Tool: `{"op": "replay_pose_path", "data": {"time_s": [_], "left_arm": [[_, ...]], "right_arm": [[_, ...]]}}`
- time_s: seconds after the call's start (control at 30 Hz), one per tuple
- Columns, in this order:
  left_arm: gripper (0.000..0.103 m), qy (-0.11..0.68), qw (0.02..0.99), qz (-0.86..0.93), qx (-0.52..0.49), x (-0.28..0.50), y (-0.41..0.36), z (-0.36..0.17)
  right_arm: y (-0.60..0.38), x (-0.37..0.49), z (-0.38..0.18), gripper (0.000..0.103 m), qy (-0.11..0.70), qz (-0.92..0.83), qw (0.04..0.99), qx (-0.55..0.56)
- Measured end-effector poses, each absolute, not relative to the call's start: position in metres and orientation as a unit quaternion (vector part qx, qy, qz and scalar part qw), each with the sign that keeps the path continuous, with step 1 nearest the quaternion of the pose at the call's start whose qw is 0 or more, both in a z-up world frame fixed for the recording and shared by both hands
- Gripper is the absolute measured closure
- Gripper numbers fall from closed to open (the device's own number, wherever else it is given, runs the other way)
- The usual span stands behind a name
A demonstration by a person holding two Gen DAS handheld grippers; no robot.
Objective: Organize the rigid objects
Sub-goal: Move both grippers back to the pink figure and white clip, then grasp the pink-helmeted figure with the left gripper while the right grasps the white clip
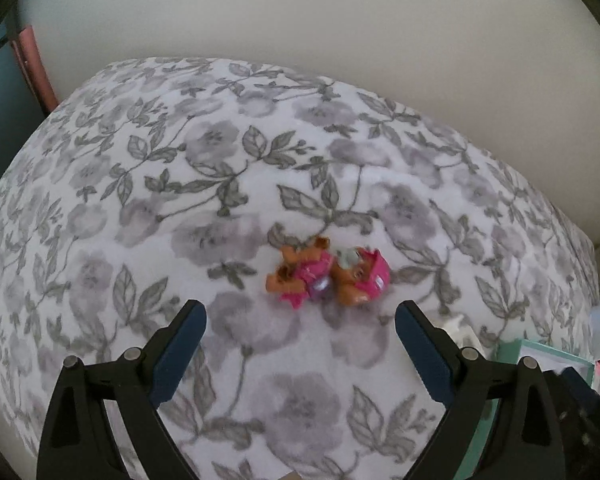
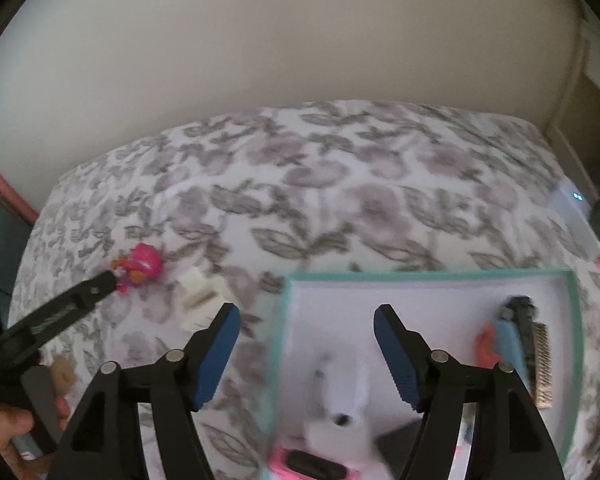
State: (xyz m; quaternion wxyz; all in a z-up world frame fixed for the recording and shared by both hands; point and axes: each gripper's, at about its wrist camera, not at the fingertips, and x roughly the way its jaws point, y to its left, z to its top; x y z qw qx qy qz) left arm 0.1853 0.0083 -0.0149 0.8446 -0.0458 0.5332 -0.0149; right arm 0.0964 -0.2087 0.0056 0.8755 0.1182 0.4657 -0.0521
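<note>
While both claws gape empty, the left claw lines up on the pink toy figures on the bed. Next, I judge, it must close on one and carry it to the teal tray, where the right claw hovers.

Toy figures: two small brown pup figures in pink outfits are lying tipped over and touching on the floral bedspread, at 12 o'clock from the left wrist view's centre.
White block: a small pale rigid piece is resting on the bedspread, at 9 o'clock of the box.
Teal-rimmed box: it is sitting open at 3 o'clock of the toys.
Items in box: a brush, a blue-and-black tool and a pink-edged piece are lying inside; details are blurring.
</note>
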Motion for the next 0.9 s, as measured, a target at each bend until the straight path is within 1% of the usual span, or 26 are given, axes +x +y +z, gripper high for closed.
{"op": "replay_pose_path", "data": {"time_s": [0.23, 0.4, 0.7, 0.77, 0.8, 0.83, 0.87, 0.9], "left_arm": [[0.007, 0.537, 0.841, -0.052, -0.048, 0.209, 0.008, -0.029], [0.007, 0.540, 0.838, -0.066, -0.042, 0.221, -0.002, -0.040], [0.008, 0.564, 0.821, -0.085, -0.016, 0.230, -0.018, -0.066], [0.009, 0.567, 0.819, -0.085, -0.014, 0.230, -0.020, -0.069], [0.015, 0.568, 0.818, -0.083, -0.012, 0.230, -0.020, -0.070], [0.018, 0.564, 0.822, -0.077, -0.006, 0.230, -0.020, -0.069], [0.018, 0.564, 0.822, -0.078, -0.003, 0.230, -0.019, -0.068], [0.018, 0.566, 0.820, -0.081, -0.007, 0.230, -0.019, -0.068]], "right_arm": [[-0.164, 0.131, -0.016, 0.030, 0.486, 0.005, 0.871, 0.077], [-0.144, 0.147, -0.029, 0.030, 0.499, 0.012, 0.866, 0.035], [-0.135, 0.164, -0.050, 0.030, 0.517, 0.019, 0.855, 0.017], [-0.134, 0.165, -0.053, 0.030, 0.521, 0.019, 0.853, 0.017], [-0.134, 0.166, -0.055, 0.033, 0.522, 0.020, 0.853, 0.018], [-0.133, 0.166, -0.056, 0.041, 0.522, 0.022, 0.853, 0.018], [-0.134, 0.166, -0.057, 0.045, 0.524, 0.024, 0.851, 0.021], [-0.133, 0.165, -0.058, 0.044, 0.524, 0.024, 0.851, 0.023]]}}
